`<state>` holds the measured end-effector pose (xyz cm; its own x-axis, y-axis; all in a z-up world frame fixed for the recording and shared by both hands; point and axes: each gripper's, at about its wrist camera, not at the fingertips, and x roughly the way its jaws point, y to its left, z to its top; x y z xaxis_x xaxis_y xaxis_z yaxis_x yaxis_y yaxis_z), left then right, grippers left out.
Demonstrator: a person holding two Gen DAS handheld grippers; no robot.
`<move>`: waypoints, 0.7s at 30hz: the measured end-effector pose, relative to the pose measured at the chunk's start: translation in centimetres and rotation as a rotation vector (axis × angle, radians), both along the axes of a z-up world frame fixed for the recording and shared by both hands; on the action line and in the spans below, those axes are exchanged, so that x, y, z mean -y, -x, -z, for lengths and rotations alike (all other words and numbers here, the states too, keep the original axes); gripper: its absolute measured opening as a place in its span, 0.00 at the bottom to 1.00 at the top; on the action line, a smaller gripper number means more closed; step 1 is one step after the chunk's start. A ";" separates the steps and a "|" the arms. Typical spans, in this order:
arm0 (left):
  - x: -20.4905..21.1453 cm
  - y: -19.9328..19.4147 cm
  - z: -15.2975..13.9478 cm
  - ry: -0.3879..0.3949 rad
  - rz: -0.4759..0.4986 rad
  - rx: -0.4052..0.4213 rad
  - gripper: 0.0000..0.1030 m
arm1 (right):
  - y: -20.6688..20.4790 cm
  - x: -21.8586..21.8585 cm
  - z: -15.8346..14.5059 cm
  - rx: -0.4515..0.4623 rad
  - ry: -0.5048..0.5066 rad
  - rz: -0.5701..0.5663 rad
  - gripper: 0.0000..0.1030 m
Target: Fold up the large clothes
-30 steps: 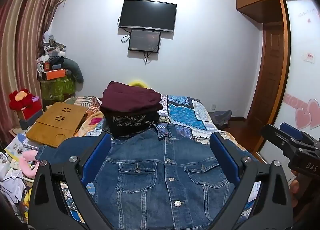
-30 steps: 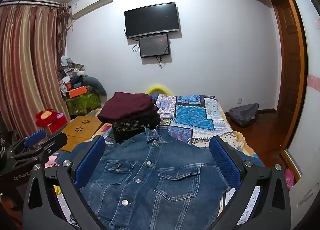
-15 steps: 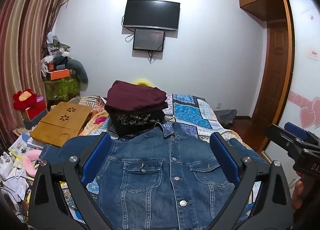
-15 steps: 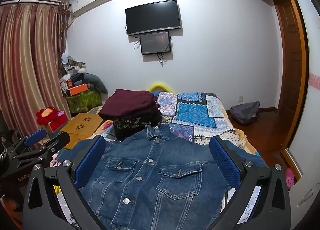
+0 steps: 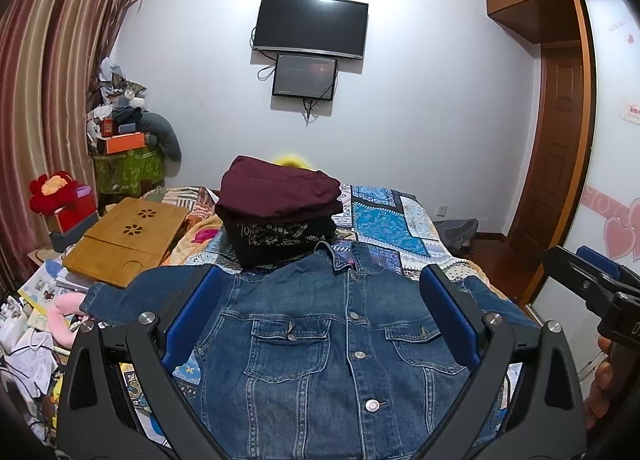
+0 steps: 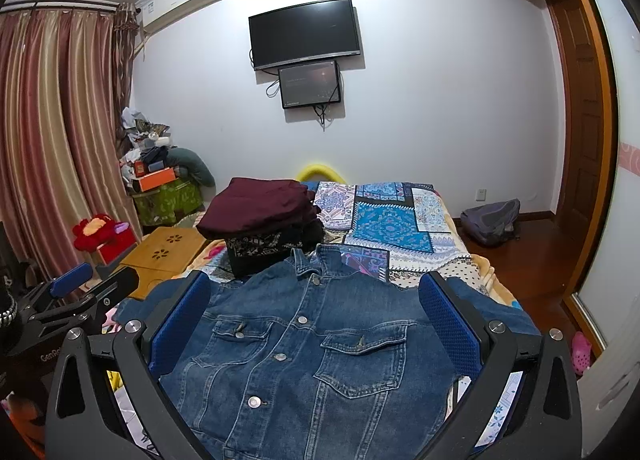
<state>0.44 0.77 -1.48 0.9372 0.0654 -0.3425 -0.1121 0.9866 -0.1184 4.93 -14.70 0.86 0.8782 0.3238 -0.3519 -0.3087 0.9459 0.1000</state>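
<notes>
below, denim jacket (image 5: 320, 344) flat, left tool (image 5: 320, 324) agape

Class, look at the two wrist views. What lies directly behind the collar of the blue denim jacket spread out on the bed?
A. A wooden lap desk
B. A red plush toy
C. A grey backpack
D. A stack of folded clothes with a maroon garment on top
D: the stack of folded clothes, maroon on top, sits just beyond the collar of the blue denim jacket on the bed.
</notes>
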 end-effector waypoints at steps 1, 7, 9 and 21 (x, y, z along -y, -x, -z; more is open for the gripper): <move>0.0 0.0 0.0 0.000 -0.001 -0.001 0.97 | 0.0 0.0 0.0 0.000 -0.001 -0.001 1.00; -0.1 0.0 0.0 0.000 0.001 0.000 0.97 | -0.2 0.2 0.1 -0.007 -0.002 -0.003 1.00; 0.0 0.0 0.0 -0.001 0.002 0.001 0.97 | -0.2 0.0 0.0 -0.008 -0.001 -0.004 1.00; 0.1 0.0 0.0 -0.001 0.006 -0.002 0.97 | -0.3 0.1 0.1 -0.008 -0.005 0.002 1.00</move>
